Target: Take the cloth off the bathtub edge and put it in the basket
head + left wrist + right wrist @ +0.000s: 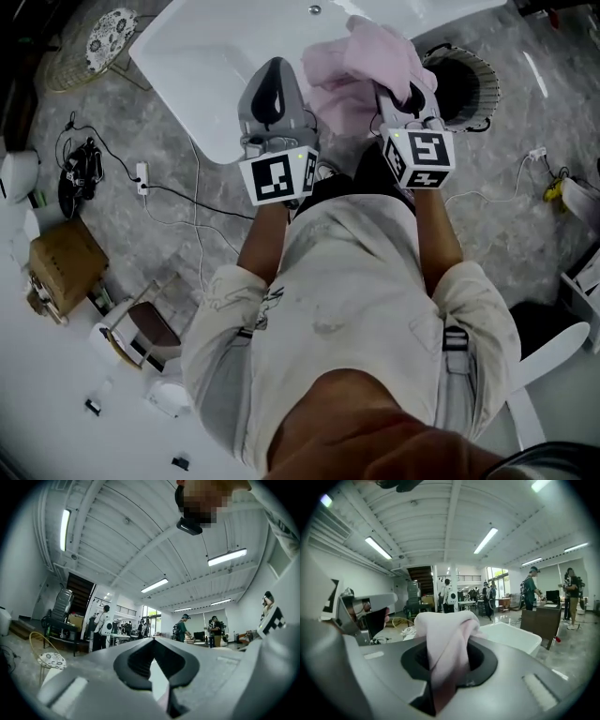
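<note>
A pink cloth (361, 66) hangs bunched over the white bathtub (211, 56), lifted off its edge. My right gripper (394, 89) is shut on it; in the right gripper view the cloth (445, 630) fills the gap between the jaws of the right gripper (446, 665) and drapes over them, with the bathtub (511, 637) behind. The dark round basket (466, 86) stands on the floor just right of the cloth. My left gripper (277, 70) is held beside the cloth over the tub. In its own view the left gripper (154, 670) points up at the ceiling, shut and empty.
A wire chair with a floral cushion (108, 33) stands at the upper left. Cables and a power strip (141, 173) lie on the grey marble floor, with a cardboard box (66, 267) at the left. Several people stand in the hall behind (101, 627).
</note>
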The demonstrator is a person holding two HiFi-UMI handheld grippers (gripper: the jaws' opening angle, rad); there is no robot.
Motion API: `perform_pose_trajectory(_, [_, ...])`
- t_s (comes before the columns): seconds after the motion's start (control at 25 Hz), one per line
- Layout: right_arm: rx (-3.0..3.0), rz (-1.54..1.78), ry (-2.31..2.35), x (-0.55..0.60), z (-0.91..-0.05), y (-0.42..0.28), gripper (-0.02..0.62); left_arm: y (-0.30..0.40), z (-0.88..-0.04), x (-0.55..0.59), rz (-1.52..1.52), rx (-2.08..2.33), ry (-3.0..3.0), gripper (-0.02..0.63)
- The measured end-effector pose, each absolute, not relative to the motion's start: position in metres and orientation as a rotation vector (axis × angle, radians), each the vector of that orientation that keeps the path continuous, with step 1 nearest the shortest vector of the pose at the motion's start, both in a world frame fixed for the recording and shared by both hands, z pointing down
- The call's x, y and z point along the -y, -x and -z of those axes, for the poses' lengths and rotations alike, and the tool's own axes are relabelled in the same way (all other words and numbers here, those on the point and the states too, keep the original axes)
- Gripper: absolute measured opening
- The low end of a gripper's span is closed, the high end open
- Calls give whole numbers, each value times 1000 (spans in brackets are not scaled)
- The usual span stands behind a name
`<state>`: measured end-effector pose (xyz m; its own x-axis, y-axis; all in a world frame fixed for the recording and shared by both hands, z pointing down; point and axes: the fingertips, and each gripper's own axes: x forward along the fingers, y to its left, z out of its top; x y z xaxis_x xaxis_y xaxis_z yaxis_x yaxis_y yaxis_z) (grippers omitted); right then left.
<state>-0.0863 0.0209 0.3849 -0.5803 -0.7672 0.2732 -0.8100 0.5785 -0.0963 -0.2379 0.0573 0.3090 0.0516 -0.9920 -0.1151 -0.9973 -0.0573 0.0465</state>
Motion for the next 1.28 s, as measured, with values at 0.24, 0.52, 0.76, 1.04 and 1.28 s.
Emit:
perform_pose_trajectory(0.24, [2616, -270, -1575, 1, -339, 20, 81, 182, -290, -24, -206, -1980, 2343, 2])
perform_pose_trajectory(0.52, [2540, -216, -1819, 23, -307, -51, 80, 117, -274, 17, -217, -1814, 2474, 2])
perform_pose_trajectory(0.76, [2418, -178, -2003, 29, -302, -118, 80, 48, -276, 51, -227, -1642, 2613, 2])
perform_pose_trajectory(1.04, [2242, -177, -2173, 40, -306, -196, 80, -43, -275, 92, -227, -1421, 2752, 2])
perform_pose_trajectory(1.28, [2113, -184, -2321, 39, -299, -270, 78, -126, -269, 113, -227, -1248, 2844, 2])
